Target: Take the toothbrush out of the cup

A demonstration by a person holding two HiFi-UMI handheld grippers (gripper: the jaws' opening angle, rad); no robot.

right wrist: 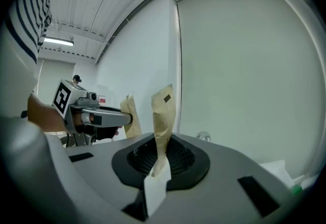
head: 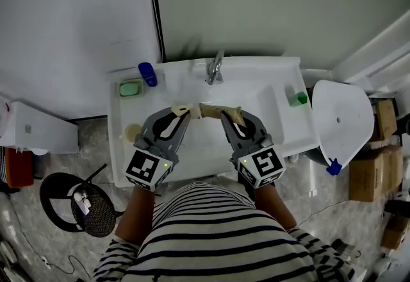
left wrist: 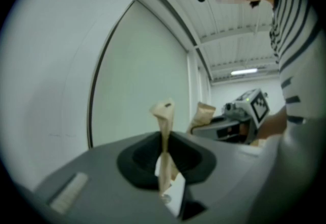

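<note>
In the head view a person in a striped shirt stands at a white sink (head: 289, 141), with the left gripper (head: 181, 112) and the right gripper (head: 234, 115) held level over the basin, tips turned toward each other. A long tan paper packet (head: 215, 109) spans the gap between them, below the faucet (head: 215, 69). Whether it wraps the toothbrush cannot be told, and no bare toothbrush shows. On the sink's left rim a green soap dish (head: 130, 88) holds a green bar, with a blue container (head: 147, 74) just beside it. Nearer the person sits a round beige thing (head: 132, 132), possibly a cup seen from above, its contents unclear. A small green object (head: 297, 99) stands on the right rim. On the floor at left a black round bin (head: 48, 194) holds something white. In the left gripper view the jaws are pinched together on one end of the packet (left wrist: 164, 116), which sticks up past them. The other gripper is off to the right with its own end of the paper. In the right gripper view the jaws are likewise clamped on the packet (right wrist: 164, 111), its end standing upright above them.
</note>
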